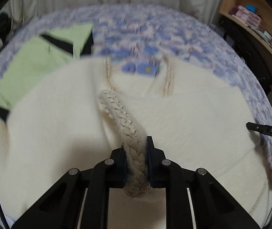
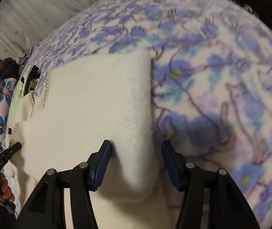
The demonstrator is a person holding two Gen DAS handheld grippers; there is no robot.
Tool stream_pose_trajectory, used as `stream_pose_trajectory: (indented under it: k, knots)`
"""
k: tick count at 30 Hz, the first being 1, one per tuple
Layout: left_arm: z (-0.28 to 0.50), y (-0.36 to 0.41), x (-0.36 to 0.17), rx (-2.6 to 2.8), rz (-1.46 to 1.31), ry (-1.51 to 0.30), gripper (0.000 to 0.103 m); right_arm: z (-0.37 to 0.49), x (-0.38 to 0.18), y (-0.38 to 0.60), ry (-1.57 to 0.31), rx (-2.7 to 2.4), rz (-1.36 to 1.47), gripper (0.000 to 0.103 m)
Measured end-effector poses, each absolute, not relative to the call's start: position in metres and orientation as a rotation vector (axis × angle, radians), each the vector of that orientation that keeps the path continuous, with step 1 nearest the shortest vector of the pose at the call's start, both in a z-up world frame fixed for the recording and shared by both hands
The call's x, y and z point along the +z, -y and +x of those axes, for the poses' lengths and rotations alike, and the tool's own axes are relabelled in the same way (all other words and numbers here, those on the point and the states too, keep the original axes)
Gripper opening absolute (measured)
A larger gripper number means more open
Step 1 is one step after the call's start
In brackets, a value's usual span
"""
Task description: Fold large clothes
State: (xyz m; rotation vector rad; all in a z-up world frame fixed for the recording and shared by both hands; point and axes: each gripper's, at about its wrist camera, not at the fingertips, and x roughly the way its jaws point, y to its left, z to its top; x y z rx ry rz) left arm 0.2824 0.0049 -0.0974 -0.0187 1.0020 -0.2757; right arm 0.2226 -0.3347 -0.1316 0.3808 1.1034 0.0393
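A blue-flowered blanket (image 2: 221,72) lies bare beyond the cream garment's (image 2: 90,105) right edge. The left gripper (image 1: 136,154) pinches its braided trim (image 1: 124,126); the right gripper (image 2: 136,152) stands spread astride the edge.

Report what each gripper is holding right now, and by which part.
The left gripper is shut on the cream garment's braided trim. The right gripper holds nothing: its jaws stand apart around a fold of that garment, pads not pressing.
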Motion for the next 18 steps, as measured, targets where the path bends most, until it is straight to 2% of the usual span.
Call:
stream_pose_trajectory:
  k: [1,3,5,8,9,10,11,12,13,18]
  knots:
    - [0.28,-0.007,-0.09,-0.282,-0.024,-0.963,0.014,0.219,-0.123,0.331,-1.062,0.024,0.346,0.02]
    - [0.278,-0.012,-0.082,-0.264,-0.034,-0.909,0.014,0.214,-0.117,0.326,-1.008,0.014,0.327,0.02]
    - [0.283,-0.019,-0.095,-0.241,-0.052,-0.943,0.015,0.218,-0.129,0.323,-1.052,-0.007,0.312,0.021]
    - [0.292,-0.03,-0.127,-0.211,-0.068,-1.074,0.022,0.222,-0.135,0.327,-1.087,-0.012,0.312,0.029]
    - [0.292,-0.033,-0.129,-0.222,-0.087,-1.067,0.023,0.224,-0.132,0.329,-1.092,0.007,0.329,0.035]
    - [0.29,-0.037,-0.126,-0.232,-0.103,-1.055,0.029,0.224,-0.129,0.329,-1.086,0.027,0.342,0.043]
    - [0.29,-0.04,-0.122,-0.24,-0.117,-1.049,0.036,0.226,-0.124,0.33,-1.071,0.043,0.345,0.045]
    - [0.291,-0.044,-0.118,-0.242,-0.131,-1.041,0.052,0.23,-0.119,0.331,-1.059,0.044,0.335,0.047]
    - [0.291,-0.046,-0.117,-0.237,-0.137,-1.03,0.062,0.235,-0.116,0.333,-1.054,0.037,0.325,0.048]
    - [0.309,-0.048,-0.111,-0.205,-0.127,-1.007,0.063,0.272,-0.123,0.339,-1.077,-0.012,0.353,0.048]
